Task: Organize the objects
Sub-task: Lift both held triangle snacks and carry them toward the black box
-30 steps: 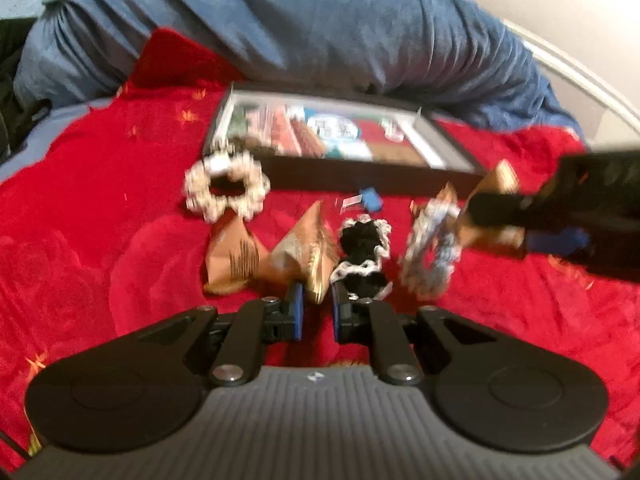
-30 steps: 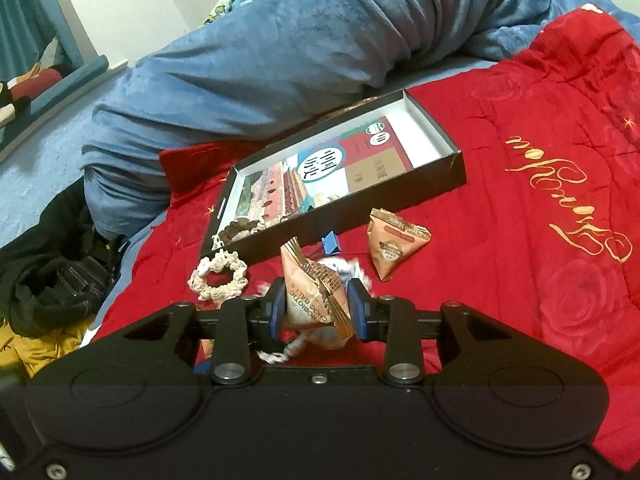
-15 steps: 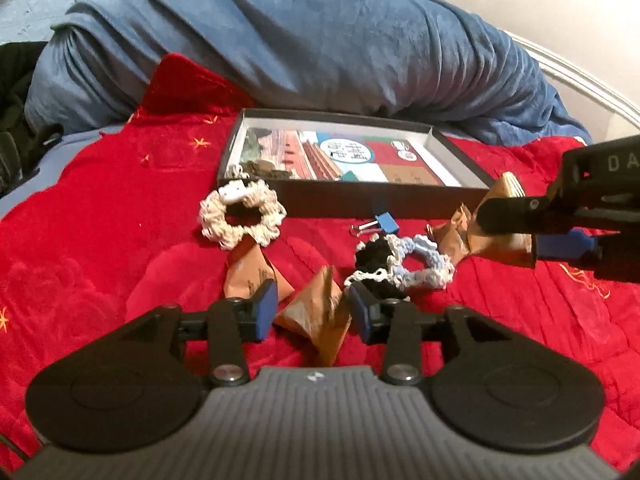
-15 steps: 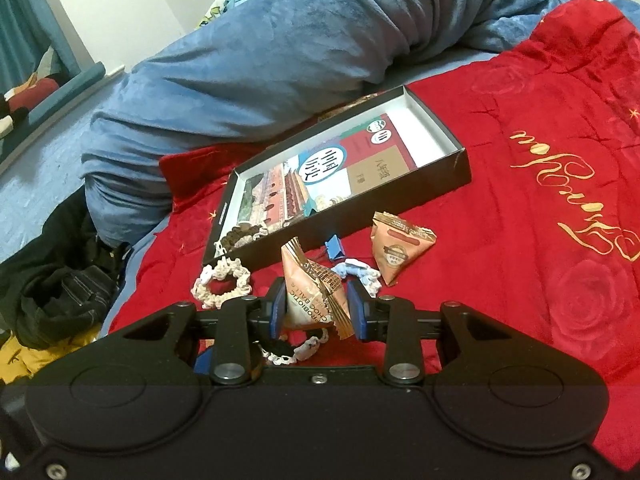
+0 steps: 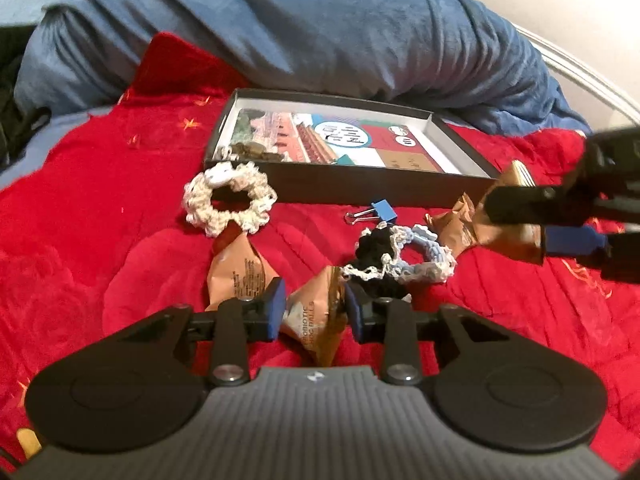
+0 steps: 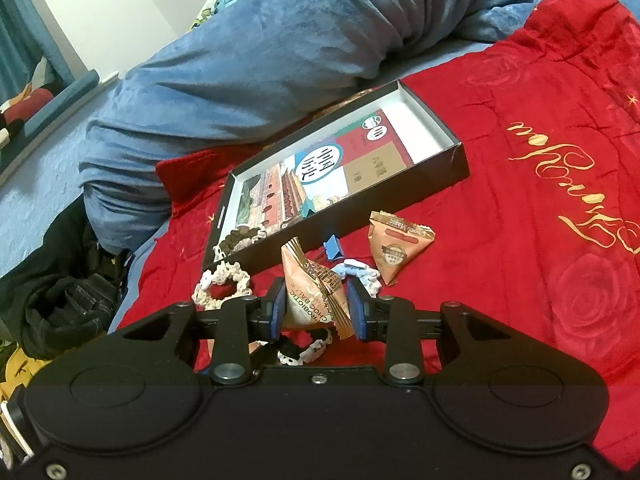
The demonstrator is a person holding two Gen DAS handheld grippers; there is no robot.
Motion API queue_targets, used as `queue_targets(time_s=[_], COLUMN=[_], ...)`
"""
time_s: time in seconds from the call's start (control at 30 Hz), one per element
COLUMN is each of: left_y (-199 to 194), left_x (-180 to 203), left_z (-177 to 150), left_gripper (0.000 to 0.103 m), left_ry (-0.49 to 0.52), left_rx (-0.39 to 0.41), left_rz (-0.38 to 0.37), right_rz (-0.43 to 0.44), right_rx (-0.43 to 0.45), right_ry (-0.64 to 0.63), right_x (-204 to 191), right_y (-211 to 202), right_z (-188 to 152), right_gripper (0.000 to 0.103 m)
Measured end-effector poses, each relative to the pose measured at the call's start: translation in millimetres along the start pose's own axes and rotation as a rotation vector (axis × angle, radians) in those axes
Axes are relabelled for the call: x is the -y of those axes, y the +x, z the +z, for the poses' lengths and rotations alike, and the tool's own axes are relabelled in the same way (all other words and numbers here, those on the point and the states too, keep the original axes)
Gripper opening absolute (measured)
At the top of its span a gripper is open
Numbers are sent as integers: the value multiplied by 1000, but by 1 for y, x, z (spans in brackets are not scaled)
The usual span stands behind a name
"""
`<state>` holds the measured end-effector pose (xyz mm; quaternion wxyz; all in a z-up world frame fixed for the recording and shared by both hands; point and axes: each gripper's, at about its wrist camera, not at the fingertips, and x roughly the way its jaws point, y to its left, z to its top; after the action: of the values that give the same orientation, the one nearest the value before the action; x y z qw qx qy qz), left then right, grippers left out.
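Note:
My left gripper (image 5: 315,310) has its jaws around a brown triangular snack packet (image 5: 316,322) lying on the red blanket; the pads sit at both its sides. My right gripper (image 6: 317,310) is shut on another brown snack packet (image 6: 314,300) and holds it above the blanket; it shows at the right of the left wrist view (image 5: 516,232). An open black box (image 5: 360,178) (image 6: 440,168) lies behind. Other packets (image 5: 236,268) (image 6: 394,246), a cream scrunchie (image 5: 230,204) (image 6: 222,288), a black and blue scrunchie pair (image 5: 396,254) and a blue binder clip (image 5: 374,210) (image 6: 332,248) lie in front of it.
A blue duvet (image 5: 320,36) is heaped behind the box. A brown beaded item (image 5: 256,150) lies in the box's left corner. Dark clothes (image 6: 60,304) lie off the blanket's left side. The red blanket (image 6: 560,240) spreads to the right.
My left gripper opened and moved forward so its jaws now flank the snack packet. My right gripper kept hold of its packet and lifted slightly toward the box.

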<state>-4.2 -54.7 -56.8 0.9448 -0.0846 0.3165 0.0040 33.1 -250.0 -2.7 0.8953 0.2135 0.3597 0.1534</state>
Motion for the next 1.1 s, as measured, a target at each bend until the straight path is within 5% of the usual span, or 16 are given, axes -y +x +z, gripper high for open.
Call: queue_targets(time_s=[0.5,1.1], left_y=[1,-16], left_x=[-7,-11], left_z=[8,17], left_gripper=[30,28], left_ry=[-65,-100], left_rx=[-86,-102], left_rz=[21,31], right_rz=[5,30], right_rx=[-18,5], right_ry=[-62,-87], right_x=[-14,-25], right_y=[1,-11], right_z=[-7,-6], right_gripper=[31,31])
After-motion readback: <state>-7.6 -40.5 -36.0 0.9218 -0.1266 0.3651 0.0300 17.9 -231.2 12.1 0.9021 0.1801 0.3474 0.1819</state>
